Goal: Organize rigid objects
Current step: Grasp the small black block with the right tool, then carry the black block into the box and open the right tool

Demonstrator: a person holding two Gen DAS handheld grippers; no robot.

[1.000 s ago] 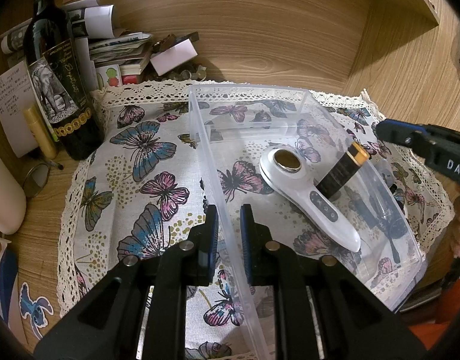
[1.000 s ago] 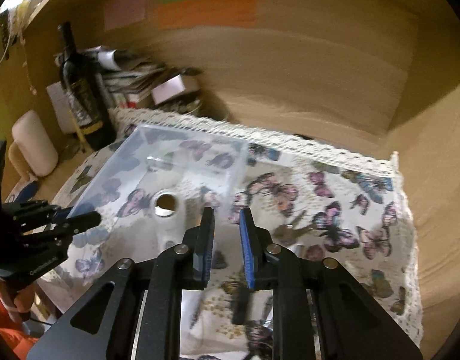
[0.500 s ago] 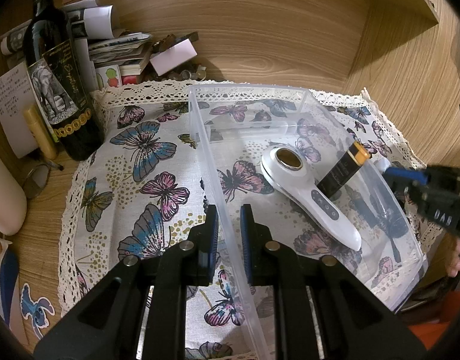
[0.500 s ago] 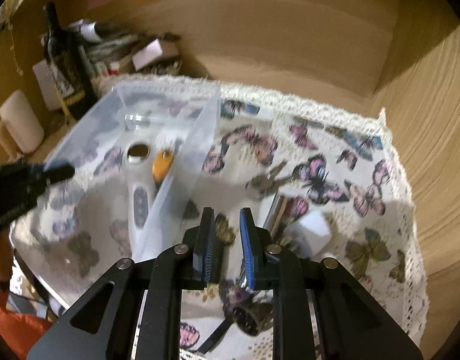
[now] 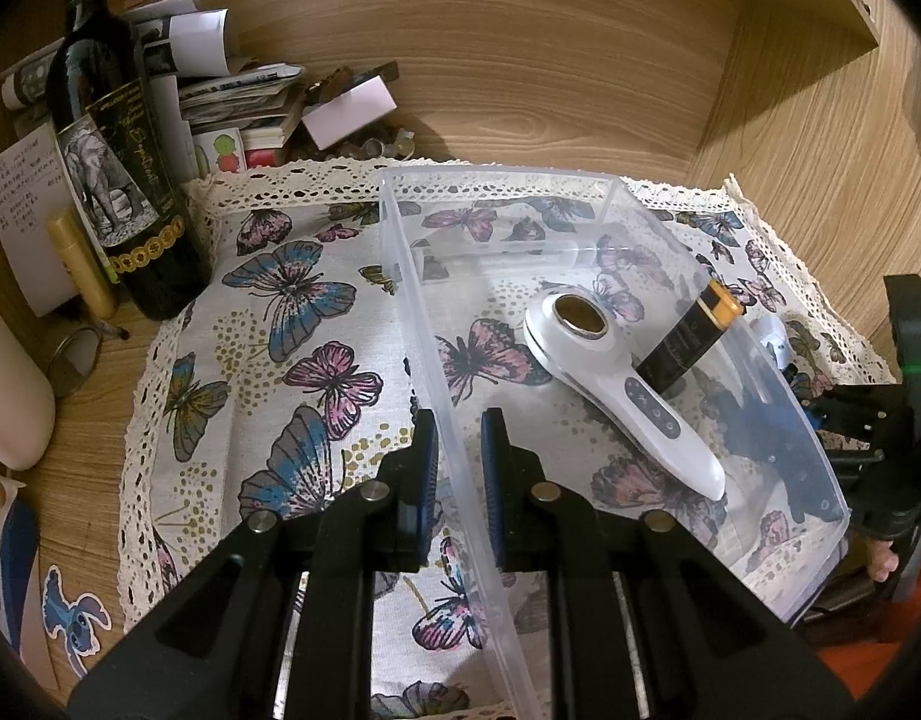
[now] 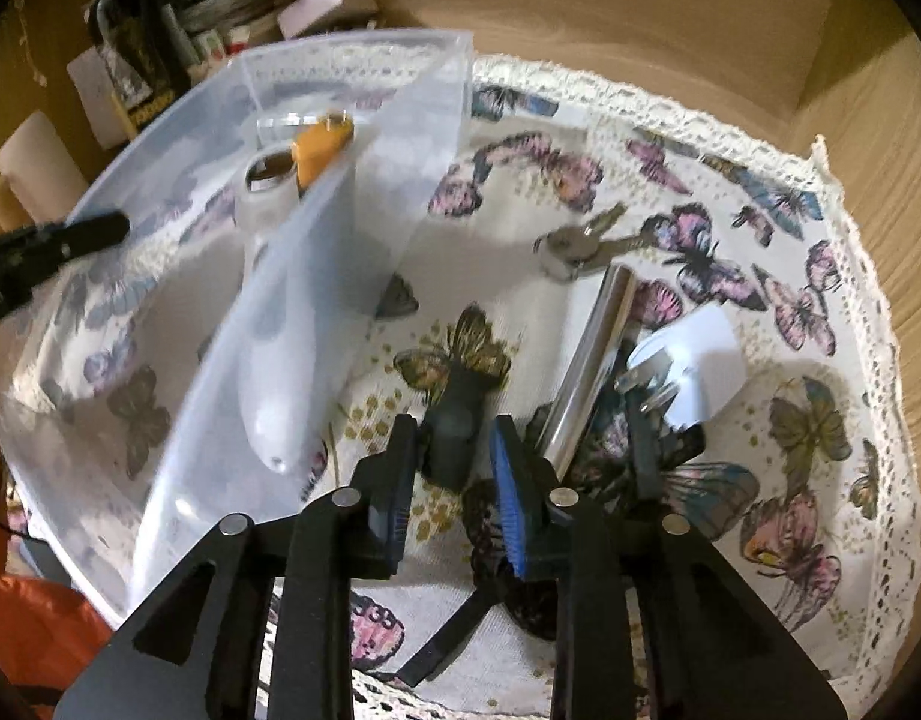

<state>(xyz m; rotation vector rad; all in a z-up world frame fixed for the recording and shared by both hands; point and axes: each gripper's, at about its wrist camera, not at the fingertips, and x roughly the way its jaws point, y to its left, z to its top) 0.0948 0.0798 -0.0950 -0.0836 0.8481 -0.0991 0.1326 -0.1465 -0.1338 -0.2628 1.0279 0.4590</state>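
Note:
A clear plastic bin (image 5: 616,192) stands on the butterfly cloth; it also shows in the right wrist view (image 6: 352,54). In it lie a white handheld device (image 5: 616,384) and a black-and-orange battery (image 5: 691,336). My left gripper (image 5: 459,462) is shut on the bin's left wall. My right gripper (image 6: 451,456) is open, low over the cloth to the right of the bin, with a black object (image 6: 460,420) between its fingers. Next to it lie a silver tube (image 6: 592,360), a white plug adapter (image 6: 694,360) and keys (image 6: 586,240).
A dark wine bottle (image 5: 118,168), stacked papers and boxes (image 5: 244,102) and a cream cylinder (image 5: 10,396) crowd the back left. Wooden walls close in behind and to the right. The lace-edged cloth (image 6: 820,360) covers the desk.
My right gripper has swung from beside the bin down to the loose items right of it, and its jaws have opened wider. My left gripper has stayed clamped on the bin wall.

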